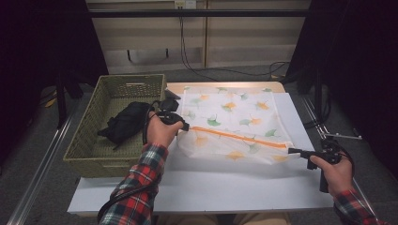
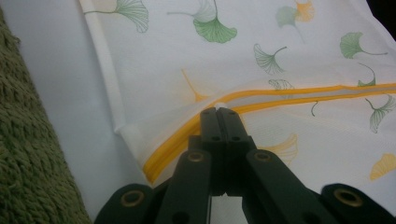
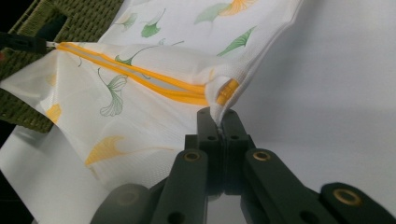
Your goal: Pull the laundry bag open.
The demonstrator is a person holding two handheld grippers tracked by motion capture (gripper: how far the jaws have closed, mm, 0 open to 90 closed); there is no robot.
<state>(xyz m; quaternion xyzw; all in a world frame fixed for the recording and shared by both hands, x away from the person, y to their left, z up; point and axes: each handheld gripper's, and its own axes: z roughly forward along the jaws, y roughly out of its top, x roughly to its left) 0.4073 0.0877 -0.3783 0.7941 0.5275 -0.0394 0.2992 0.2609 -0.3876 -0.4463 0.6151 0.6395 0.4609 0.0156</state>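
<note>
Since it's just thin mesh, the laundry bag [image 1: 234,123] on the white table [image 1: 211,187] looks light and floppy, so pinching by the orange zipper [image 1: 237,137] makes sense. Left gripper [image 2: 218,111] is clamped on the zipper end, right gripper [image 3: 218,116] on the opposite corner, basket [image 1: 84,150] just beside.

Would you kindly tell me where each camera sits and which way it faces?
High view: above the person's side, looking forward and down on the table, basket and mesh bag; both forearms show.
Left gripper view: on the left gripper, facing the bag's orange zipper; shut jaws show.
Right gripper view: on the right gripper, facing the bag's corner; shut jaws show.
All share the bag.
</note>
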